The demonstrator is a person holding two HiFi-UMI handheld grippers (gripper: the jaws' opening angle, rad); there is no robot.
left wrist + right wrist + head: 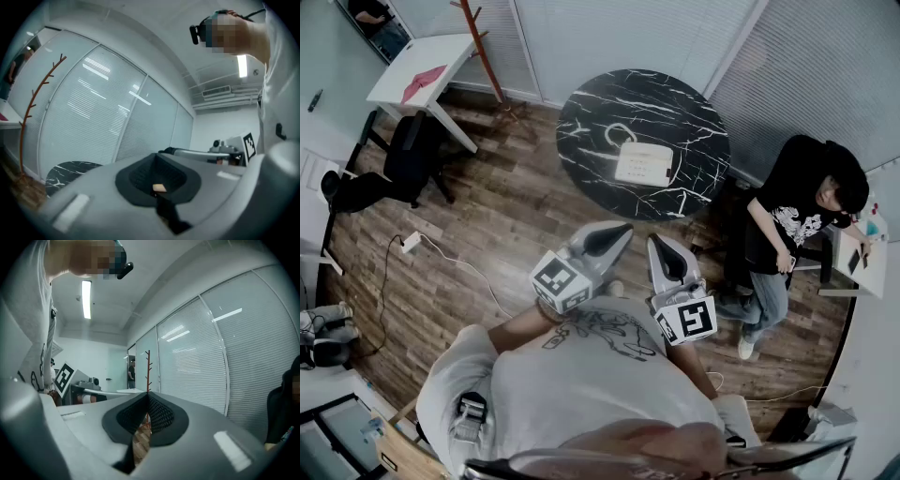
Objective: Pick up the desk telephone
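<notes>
White boxy desk telephone [643, 163] sits mid-top on the round black marble table [591, 108], well apart from both claws. Left gripper [617, 234] and right gripper [664, 253] are each pressed together, empty. Arriving closed, they would likely shove the phone toward the rim. Bare wood floor [516, 234] lies ahead; a seated person [787, 220] crowds the table's right edge.

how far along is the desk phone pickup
Nothing looks done yet: the white desk telephone sits untouched on the round black marble table. In hand: nothing. The left gripper and right gripper are both shut and empty, held near the person's chest, short of the table. Left to do: step closer, open a gripper, grasp the telephone and lift it.
</notes>
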